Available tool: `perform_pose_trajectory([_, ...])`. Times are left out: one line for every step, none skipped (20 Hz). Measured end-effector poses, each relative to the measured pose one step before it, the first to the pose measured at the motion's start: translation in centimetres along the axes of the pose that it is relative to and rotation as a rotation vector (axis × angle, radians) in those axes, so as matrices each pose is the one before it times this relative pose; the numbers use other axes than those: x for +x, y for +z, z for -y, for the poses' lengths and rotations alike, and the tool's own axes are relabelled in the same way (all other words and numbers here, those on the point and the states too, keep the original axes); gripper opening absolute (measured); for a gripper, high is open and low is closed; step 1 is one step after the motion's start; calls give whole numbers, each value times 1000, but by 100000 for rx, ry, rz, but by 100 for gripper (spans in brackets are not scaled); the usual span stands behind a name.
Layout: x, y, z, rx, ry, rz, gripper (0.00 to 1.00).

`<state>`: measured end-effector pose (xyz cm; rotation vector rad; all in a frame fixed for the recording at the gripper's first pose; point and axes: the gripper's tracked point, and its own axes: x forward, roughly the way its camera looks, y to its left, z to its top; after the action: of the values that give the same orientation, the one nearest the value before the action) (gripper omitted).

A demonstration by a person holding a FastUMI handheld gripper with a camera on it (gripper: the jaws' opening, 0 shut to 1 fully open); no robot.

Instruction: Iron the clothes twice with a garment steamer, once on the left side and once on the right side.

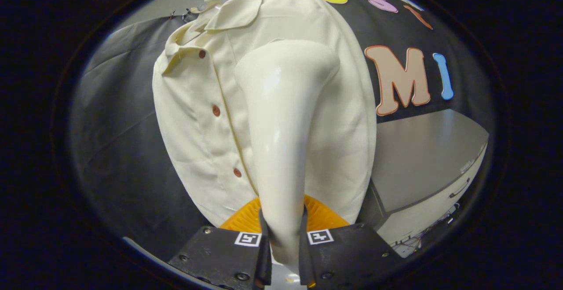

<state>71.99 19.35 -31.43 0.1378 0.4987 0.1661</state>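
The hand-held gripper [283, 241] is clenched on the garment steamer [283, 118], with both fingers pressing against the narrow handle end from either side. The steamer is a glossy, cream-white body whose long axis runs straight ahead from the fingers, rising away from them. It is slim where it is held and flares out to a broad, rounded head at the far end. That head points at the shirt [206, 118] and sits at about chest level, right of the button line; whether it touches the fabric cannot be told.

The shirt is cream, hanging upright against the dark booth wall, with its collar [228, 15] at the top, turned down. 3 reddish-brown buttons [216, 111] run down its front placket, left of the steamer body. The fabric shows light creases near the lower buttons.

An orange ribbed part [323, 215] shows just beyond the fingers, on both sides of the steamer handle, in front of the shirt's lower hem.

To the right, beyond the shirt, stands a grey cabinet [422, 162] with a flat top and a pale front panel.
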Motion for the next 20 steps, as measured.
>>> perform_pose_trajectory([130, -964, 193, 310, 106, -1536, 24])
perform_pose_trajectory([232, -945, 259, 534, 187, -1872, 24])
perform_pose_trajectory([160, -1047, 158, 666, 33, -1801, 24])
perform_pose_trajectory([310, -877, 206, 316, 115, -1591, 24])
perform_pose_trajectory([89, -859, 202, 224, 67, -1433, 24])
perform_pose_trajectory([173, -663, 122, 211, 225, -1518, 24])
perform_pose_trajectory([104, -819, 203, 451, -67, -1562, 24])
perform_pose_trajectory([142, -744, 187, 626, 96, -1607, 24])
perform_pose_trajectory([154, -736, 84, 622, 159, -1009, 24])
perform_pose_trajectory([193, -748, 218, 570, 9, -1542, 24])
perform_pose_trajectory([104, -624, 166, 311, 73, -902, 24])
perform_pose_trajectory([151, -679, 174, 294, -157, -1256, 24])
perform_pose_trajectory([56, -754, 255, 253, -62, -1412, 24])
perform_pose_trajectory([133, -710, 240, 424, -104, -1402, 24])
perform_pose_trajectory([124, -794, 114, 388, -13, -1510, 24])
perform_pose_trajectory([209, -668, 196, 392, -183, -1399, 24])
perform_pose_trajectory([163, -768, 289, 280, -250, -1374, 24])
perform_pose_trajectory([116, -526, 106, 265, -332, -1074, 24])
perform_pose_trajectory([328, -652, 104, 263, -259, -853, 24])
perform_pose_trajectory([170, -528, 113, 353, -308, -1133, 24])
